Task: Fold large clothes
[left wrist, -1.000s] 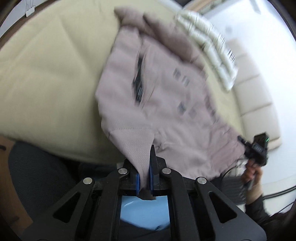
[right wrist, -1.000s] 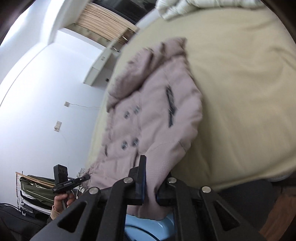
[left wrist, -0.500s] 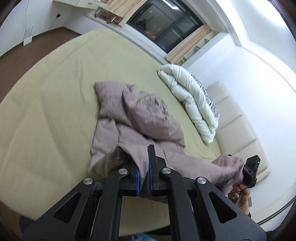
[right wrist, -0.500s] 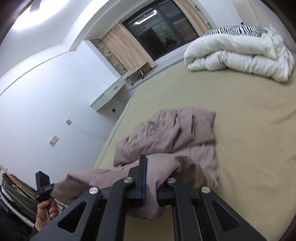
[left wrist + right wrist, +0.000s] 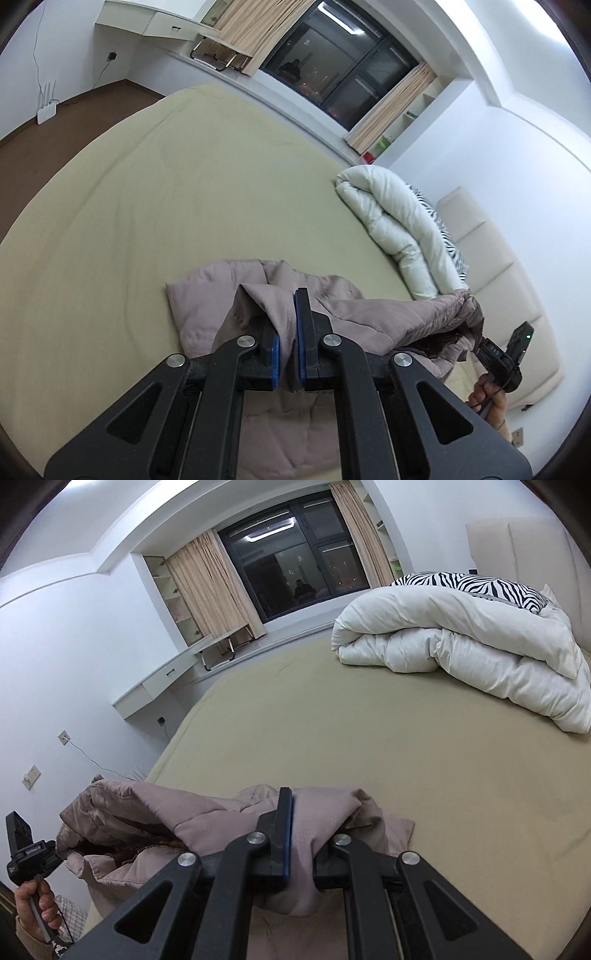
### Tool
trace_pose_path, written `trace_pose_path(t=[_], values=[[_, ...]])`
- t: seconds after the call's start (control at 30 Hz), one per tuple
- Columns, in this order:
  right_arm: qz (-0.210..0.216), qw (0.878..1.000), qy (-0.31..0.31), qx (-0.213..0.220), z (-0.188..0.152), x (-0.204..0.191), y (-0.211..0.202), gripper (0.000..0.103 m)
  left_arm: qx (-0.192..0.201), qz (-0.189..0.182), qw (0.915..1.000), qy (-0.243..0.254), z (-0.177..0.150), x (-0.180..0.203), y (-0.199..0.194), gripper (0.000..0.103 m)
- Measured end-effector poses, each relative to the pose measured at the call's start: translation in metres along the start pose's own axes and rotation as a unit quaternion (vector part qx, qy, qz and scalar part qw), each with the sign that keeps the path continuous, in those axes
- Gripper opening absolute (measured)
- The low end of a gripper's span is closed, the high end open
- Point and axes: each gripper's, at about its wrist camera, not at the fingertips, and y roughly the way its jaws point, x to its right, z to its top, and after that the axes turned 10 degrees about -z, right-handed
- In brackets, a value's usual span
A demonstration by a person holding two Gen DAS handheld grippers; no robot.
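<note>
1. Left claw (image 5: 287,325) pinching a fold of the mauve padded coat (image 5: 354,314), blue pads pressed onto the cloth.
2. Right claw (image 5: 295,834) likewise clamped on the coat (image 5: 207,819), with fabric bunched between its fingers.
3. Coat held up at the near edge of the bed (image 5: 147,206), stretched between both claws, with its far part lying bunched on the beige sheet.
4. Folded white duvet (image 5: 461,650) well apart, toward the headboard (image 5: 491,266).

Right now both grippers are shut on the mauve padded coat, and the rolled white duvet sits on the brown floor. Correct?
Not quite. The rolled white duvet lies on the beige bed, not the floor; the right wrist view shows it. Left gripper and right gripper are both shut on the mauve padded coat.
</note>
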Motion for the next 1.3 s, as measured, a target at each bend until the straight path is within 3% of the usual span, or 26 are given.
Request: trace_pose_path(t=[0.2,0.3,0.4,0.43,0.5,0.57,0.63,0.7,0.77,0.87,0.93,1.03,1.13,1.3], values=[[-0.033,0.999,0.016,-0.036,-0.001,0.003,0.091,0.008,-0.008,0.040,0.9985,-0.035,0.026,-0.055,0.096,0.005],[-0.048,0.994,0.030,-0.091,-0.016,0.014,0.141,0.011,-0.031,0.061,0.9964,-0.049,0.024,-0.079,0.136,0.007],[-0.028,0.991,0.066,-0.115,-0.026,0.029,0.156,0.015,-0.018,0.037,0.9958,-0.082,0.023,-0.091,0.138,0.010],[-0.019,0.991,0.076,-0.110,-0.026,0.033,0.152,0.022,-0.006,0.032,0.9953,-0.091,0.026,-0.093,0.130,0.014],[-0.015,0.992,0.082,-0.097,-0.025,0.037,0.137,0.049,0.025,0.037,0.9944,-0.096,0.027,-0.089,0.107,0.018],[-0.027,0.993,0.085,-0.071,-0.023,0.037,0.114,0.086,0.054,0.044,0.9935,-0.090,0.030,-0.080,0.085,0.018],[-0.024,0.996,0.077,-0.037,-0.020,0.031,0.088,0.096,0.055,0.047,0.9962,-0.048,0.027,-0.055,0.078,0.018],[-0.005,0.998,0.043,-0.044,-0.020,0.010,0.071,0.094,0.033,0.064,0.9971,0.023,0.018,-0.018,0.088,0.018],[0.020,0.997,-0.003,-0.072,-0.028,-0.022,0.066,0.079,0.009,0.077,0.9933,0.086,0.001,0.013,0.111,0.018],[0.039,0.989,-0.099,-0.100,-0.048,-0.082,0.067,0.061,-0.037,0.094,0.9817,0.162,-0.033,0.054,0.158,0.018],[0.046,0.982,-0.144,-0.116,-0.064,-0.114,0.074,0.057,-0.068,0.100,0.9733,0.195,-0.062,0.069,0.190,0.018],[0.017,0.972,-0.182,-0.146,-0.083,-0.145,0.104,0.057,-0.095,0.120,0.9634,0.220,-0.098,0.076,0.222,0.018],[-0.019,0.970,-0.185,-0.158,-0.086,-0.147,0.142,0.056,-0.106,0.149,0.9561,0.229,-0.096,0.065,0.264,0.018],[-0.027,0.973,-0.144,-0.176,-0.073,-0.135,0.188,0.054,-0.129,0.175,0.9509,0.220,-0.076,0.034,0.322,0.018]])
